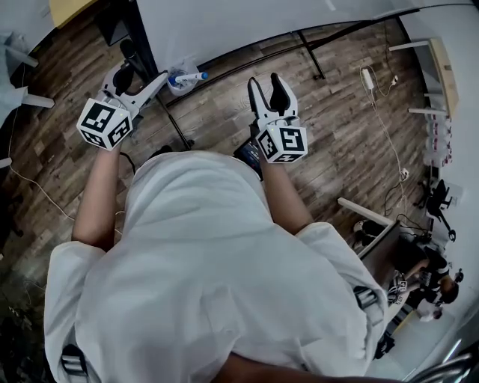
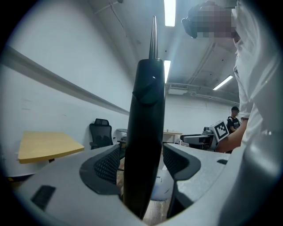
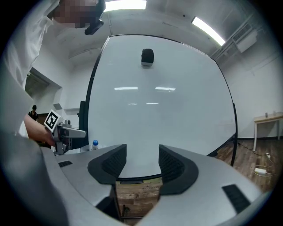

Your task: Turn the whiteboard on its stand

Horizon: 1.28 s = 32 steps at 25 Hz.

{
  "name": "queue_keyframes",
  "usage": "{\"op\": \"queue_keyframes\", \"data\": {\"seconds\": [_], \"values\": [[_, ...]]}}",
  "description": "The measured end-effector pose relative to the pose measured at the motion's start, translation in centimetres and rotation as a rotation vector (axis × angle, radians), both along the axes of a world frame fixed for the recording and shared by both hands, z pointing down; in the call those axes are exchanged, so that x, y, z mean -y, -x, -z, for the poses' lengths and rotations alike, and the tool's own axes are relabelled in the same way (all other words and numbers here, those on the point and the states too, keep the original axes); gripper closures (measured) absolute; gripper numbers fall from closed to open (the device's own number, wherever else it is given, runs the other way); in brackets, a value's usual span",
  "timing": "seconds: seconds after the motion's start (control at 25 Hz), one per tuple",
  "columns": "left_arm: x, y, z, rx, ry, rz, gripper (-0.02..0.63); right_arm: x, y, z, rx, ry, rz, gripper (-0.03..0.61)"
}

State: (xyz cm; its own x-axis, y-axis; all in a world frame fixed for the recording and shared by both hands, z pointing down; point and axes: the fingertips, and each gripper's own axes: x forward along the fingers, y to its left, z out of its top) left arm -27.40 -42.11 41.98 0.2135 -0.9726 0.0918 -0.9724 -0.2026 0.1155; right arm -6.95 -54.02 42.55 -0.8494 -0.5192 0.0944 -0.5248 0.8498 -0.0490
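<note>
The whiteboard (image 3: 159, 101) stands upright in a black frame on its stand (image 1: 310, 56), filling the right gripper view; a small black object (image 3: 147, 56) clings near its top. In the head view its white face (image 1: 247, 22) lies along the top. My left gripper (image 1: 142, 75) is at the board's left edge, pointing level. In its own view my left gripper (image 2: 141, 163) is open, with the black frame bar (image 2: 143, 110) upright between the jaws. My right gripper (image 1: 267, 84) faces the board's front, and my right gripper (image 3: 142, 163) is open with nothing between the pads.
A blue-capped bottle (image 1: 187, 77) sits in a holder by the board's left edge. A yellow-topped desk (image 2: 46, 145) and a black office chair (image 2: 101, 132) stand beyond. A power strip with cables (image 1: 368, 77) lies on the wood floor; shelves (image 1: 441, 75) and a person (image 1: 434, 277) are at right.
</note>
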Motion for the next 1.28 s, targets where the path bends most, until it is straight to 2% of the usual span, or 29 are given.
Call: {"op": "queue_keyframes", "data": {"seconds": [0.24, 0.52, 0.8, 1.08, 1.28], "values": [[1.0, -0.5, 0.1, 0.008, 0.001, -0.037, 0.324, 0.4, -0.3, 0.0, 0.001, 0.002, -0.027, 0.357], [1.6, -0.4, 0.0, -0.008, 0.002, -0.036, 0.328, 0.3, -0.4, 0.0, -0.007, -0.004, -0.030, 0.373], [1.6, -0.2, 0.0, -0.009, 0.011, -0.043, 0.362, -0.2, -0.3, -0.1, -0.011, -0.014, -0.020, 0.382], [1.6, 0.0, 0.0, 0.015, 0.017, -0.020, 0.422, -0.7, -0.5, -0.2, -0.010, -0.011, -0.015, 0.391], [1.6, 0.0, 0.1, 0.039, 0.015, -0.019, 0.434, -0.8, -0.7, -0.4, -0.012, -0.006, -0.013, 0.394]]}}
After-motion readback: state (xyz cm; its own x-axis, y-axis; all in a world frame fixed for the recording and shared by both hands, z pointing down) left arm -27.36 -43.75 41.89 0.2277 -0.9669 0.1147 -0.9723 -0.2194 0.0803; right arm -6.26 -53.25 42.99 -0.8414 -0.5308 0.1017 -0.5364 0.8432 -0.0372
